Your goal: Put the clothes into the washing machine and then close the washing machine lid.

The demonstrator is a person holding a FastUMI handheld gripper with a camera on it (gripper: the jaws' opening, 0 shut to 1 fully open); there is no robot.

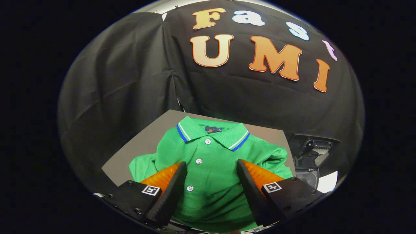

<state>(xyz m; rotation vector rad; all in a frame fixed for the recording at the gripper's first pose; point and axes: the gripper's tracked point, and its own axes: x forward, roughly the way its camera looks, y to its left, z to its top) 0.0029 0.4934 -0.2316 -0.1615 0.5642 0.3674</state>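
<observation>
A green polo shirt [211,156] with a blue-and-white trimmed collar and white buttons lies folded on a grey table [143,143]. My gripper [212,165] hovers over the shirt's chest, open wide, with the button placket showing between the two fingers. The fingertips [180,170] sit over the cloth; I cannot tell whether they touch it. To the right of the table, past the right finger, a dark machine with a raised dark lid [313,148] stands; its opening is mostly hidden.
Black cloth walls close the booth behind and to the left of the table. A white surface [326,182] shows low at the right, beside the dark machine. Bare grey tabletop lies left of the shirt.
</observation>
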